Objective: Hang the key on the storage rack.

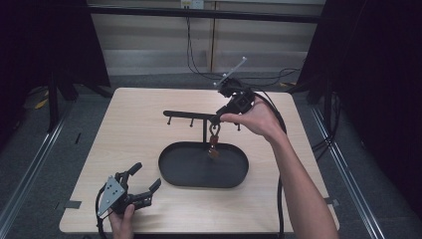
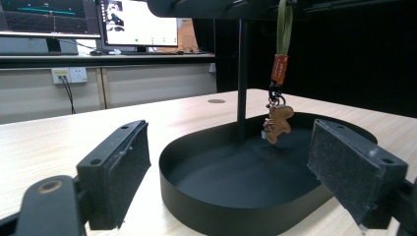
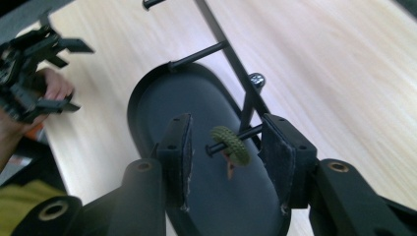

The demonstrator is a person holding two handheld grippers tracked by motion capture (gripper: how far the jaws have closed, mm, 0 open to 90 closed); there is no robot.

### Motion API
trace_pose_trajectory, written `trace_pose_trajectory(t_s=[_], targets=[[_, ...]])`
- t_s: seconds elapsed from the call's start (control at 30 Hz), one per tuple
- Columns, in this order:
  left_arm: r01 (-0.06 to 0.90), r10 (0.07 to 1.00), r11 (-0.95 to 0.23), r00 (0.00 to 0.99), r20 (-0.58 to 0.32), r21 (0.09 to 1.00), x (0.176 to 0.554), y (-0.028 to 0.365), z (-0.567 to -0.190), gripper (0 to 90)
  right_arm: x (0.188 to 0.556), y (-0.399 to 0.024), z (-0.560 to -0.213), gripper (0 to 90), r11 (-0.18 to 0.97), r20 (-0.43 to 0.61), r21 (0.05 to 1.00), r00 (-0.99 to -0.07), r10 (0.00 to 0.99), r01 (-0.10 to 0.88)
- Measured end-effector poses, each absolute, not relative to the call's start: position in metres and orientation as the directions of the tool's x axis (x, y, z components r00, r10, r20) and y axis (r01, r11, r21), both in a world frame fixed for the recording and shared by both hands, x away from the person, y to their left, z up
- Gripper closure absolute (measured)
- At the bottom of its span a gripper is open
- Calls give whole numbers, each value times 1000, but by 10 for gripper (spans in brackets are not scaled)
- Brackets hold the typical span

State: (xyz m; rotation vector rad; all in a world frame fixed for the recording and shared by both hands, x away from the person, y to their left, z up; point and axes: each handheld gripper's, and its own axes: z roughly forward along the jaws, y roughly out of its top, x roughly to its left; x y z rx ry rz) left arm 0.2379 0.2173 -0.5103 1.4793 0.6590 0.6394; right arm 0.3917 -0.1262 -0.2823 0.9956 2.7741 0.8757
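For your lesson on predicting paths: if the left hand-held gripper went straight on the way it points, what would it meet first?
Probably the near wall of the black oval tray, straight ahead of the left hand-held gripper; its jaws stand open. Depth is hard to judge.

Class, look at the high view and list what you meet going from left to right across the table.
Left tool → black oval tray → gingerbread keychain hanging from the rack → right tool at the rack's bar.
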Motion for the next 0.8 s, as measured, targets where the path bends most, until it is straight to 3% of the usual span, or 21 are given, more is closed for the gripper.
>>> trace_pose_trajectory(t_s=[0.3, 0.53, 0.8], targets=[[16, 737, -8, 675, -5, 1000, 238, 218, -510, 156, 375, -143, -300, 542, 490, 184, 639, -736, 651, 593], [16, 737, -5, 675, -7, 1000, 238, 218, -510, 157, 359, -152, -306, 526, 450, 189, 692, -743, 642, 564], [16, 738, -5, 675, -7, 1000, 238, 217, -510, 157, 330, -164, -325, 438, 383, 184, 754, -732, 656, 533]])
